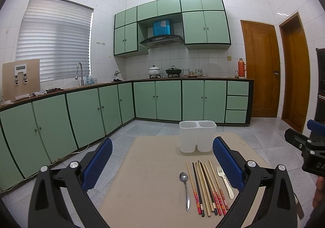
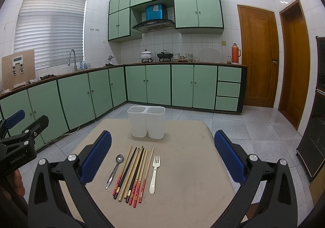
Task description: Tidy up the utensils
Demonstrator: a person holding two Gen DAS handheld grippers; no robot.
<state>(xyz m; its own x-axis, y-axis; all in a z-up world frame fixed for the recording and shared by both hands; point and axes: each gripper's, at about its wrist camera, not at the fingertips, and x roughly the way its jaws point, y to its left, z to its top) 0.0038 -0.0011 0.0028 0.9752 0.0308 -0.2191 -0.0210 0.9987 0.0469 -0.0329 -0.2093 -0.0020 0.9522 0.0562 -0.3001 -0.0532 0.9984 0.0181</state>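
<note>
On a beige table lie a metal spoon, several chopsticks side by side, and a white plastic fork. A white two-compartment holder stands upright and empty behind them. My left gripper is open and empty above the table, left of the utensils. My right gripper is open and empty above the utensils; it also shows at the right edge of the left wrist view.
Green kitchen cabinets and a countertop with pots line the far walls. Two wooden doors stand at the right. A dark cabinet stands right of the table. Tiled floor surrounds the table.
</note>
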